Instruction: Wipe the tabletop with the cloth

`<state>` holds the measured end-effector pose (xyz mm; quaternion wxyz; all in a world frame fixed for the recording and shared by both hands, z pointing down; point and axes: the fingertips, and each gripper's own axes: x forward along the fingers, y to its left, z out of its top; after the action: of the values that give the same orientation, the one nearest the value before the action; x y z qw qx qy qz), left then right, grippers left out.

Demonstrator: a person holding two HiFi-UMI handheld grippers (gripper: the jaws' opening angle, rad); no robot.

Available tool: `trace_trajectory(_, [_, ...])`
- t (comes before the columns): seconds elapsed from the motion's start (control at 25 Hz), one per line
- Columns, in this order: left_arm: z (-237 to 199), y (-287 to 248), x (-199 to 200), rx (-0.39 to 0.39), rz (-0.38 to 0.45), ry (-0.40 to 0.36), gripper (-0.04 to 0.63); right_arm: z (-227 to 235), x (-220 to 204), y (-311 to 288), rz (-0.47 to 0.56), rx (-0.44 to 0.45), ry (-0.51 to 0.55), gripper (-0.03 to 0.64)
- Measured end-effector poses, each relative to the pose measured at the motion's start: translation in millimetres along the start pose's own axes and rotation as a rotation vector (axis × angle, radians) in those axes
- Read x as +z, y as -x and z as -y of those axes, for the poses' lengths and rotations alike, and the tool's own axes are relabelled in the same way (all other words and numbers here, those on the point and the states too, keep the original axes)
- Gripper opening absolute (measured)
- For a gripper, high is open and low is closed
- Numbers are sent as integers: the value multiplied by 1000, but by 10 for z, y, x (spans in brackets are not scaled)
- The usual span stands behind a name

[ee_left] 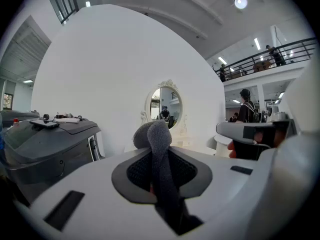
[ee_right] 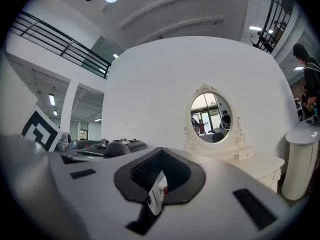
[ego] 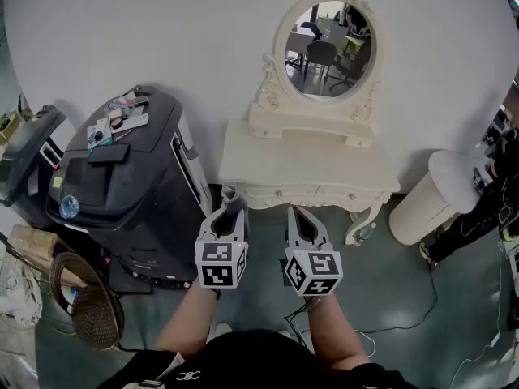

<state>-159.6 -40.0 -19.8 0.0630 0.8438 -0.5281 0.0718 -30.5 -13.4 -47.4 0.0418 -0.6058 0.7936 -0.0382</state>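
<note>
A white dressing table (ego: 308,164) with an oval mirror (ego: 328,49) stands against the wall ahead of me. Its top (ee_right: 260,164) is bare. My left gripper (ego: 231,207) hovers just short of the table's front left corner, shut on a grey cloth (ego: 233,199). In the left gripper view the cloth (ee_left: 159,149) sticks up as a rolled wad between the jaws of that gripper (ee_left: 156,139). My right gripper (ego: 302,217) is level beside it, shut with nothing in it (ee_right: 159,176), in front of the table's drawer edge.
A large black machine (ego: 122,185) stands close on the left, with a wicker basket (ego: 85,298) on the floor beside it. A white round pedestal (ego: 442,193) is at the right, a person (ego: 495,193) beyond it. Cables (ego: 422,314) lie on the floor.
</note>
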Motion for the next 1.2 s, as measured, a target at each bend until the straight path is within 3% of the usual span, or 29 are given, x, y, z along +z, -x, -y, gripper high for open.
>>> trace_trajectory(0.64, [-134, 52, -82, 6, -11, 3, 63, -127, -35, -58, 1, -1, -7, 8])
trace_trajectory(1.2, [-613, 72, -205, -53, -16, 37, 63, -529, -190, -250, -32, -59, 29, 8])
